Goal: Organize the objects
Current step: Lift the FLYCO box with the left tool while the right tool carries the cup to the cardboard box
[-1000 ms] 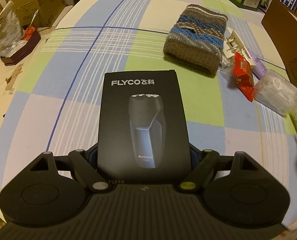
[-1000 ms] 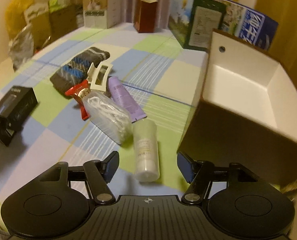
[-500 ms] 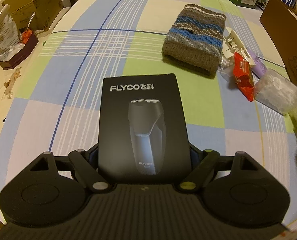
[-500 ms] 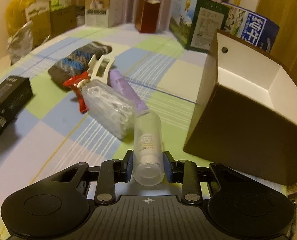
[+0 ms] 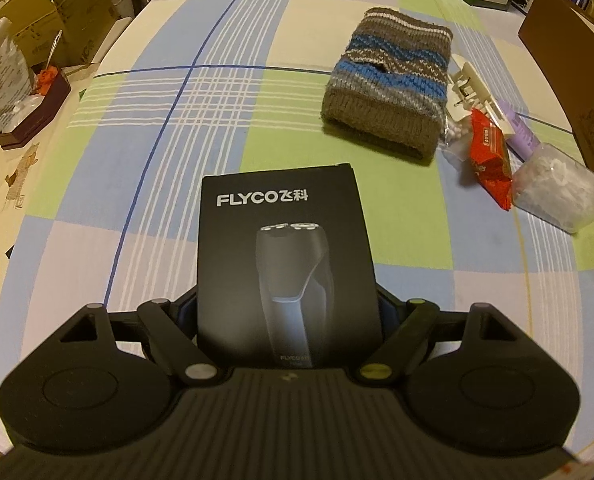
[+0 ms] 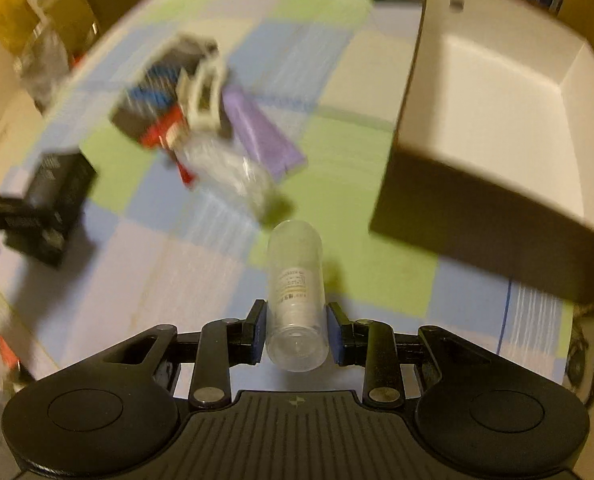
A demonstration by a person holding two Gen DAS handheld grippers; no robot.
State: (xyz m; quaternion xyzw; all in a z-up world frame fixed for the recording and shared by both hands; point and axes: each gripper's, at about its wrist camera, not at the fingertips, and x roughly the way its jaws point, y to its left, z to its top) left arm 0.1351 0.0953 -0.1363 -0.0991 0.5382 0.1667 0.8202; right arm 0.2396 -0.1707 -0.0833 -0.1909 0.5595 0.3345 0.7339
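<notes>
The right gripper (image 6: 296,330) is clamping a clear bottle (image 6: 295,296), its long axis pointing forward – the open brown box (image 6: 497,92) is lying just ahead to the right. The left gripper (image 5: 288,312) is gripping the black shaver box (image 5: 287,264) – farther away.

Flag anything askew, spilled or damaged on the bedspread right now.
Nothing spilled or damaged. The loose pile beside the brown box is just jumbled: the red packet, hair clip, purple tube and clear bag overlap.
</notes>
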